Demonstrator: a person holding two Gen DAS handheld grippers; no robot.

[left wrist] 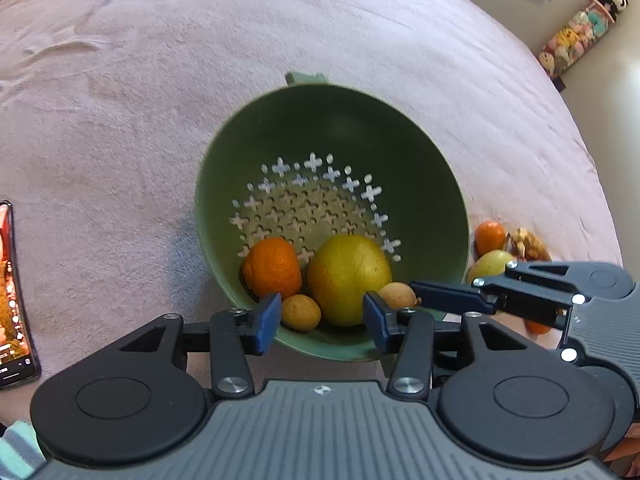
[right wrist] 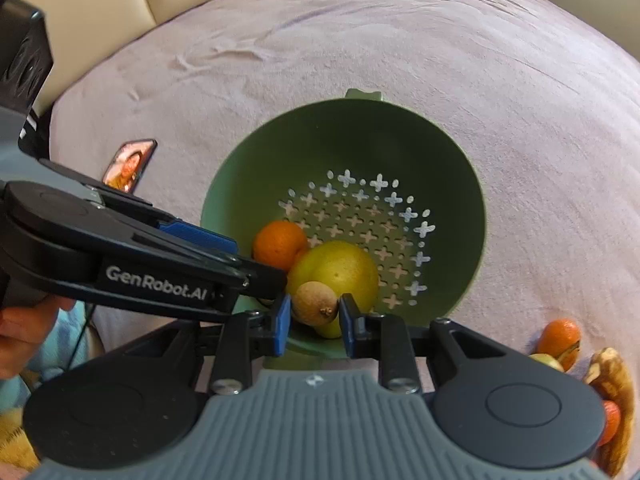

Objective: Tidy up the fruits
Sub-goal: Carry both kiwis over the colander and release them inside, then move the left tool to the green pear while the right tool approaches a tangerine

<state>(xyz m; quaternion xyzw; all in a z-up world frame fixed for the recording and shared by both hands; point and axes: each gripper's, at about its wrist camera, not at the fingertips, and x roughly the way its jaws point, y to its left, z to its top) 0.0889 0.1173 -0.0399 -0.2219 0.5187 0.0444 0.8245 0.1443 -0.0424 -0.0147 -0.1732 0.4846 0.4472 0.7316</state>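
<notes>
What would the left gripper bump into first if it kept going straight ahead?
Probably the small tan fruit lying in the green colander, just beyond the open left gripper; depth is hard to judge.

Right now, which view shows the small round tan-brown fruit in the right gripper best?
The right wrist view: the small round tan-brown fruit sits close up between the right gripper pads, stem end visible. The left wrist view shows only part of it, behind a blue finger.
</notes>
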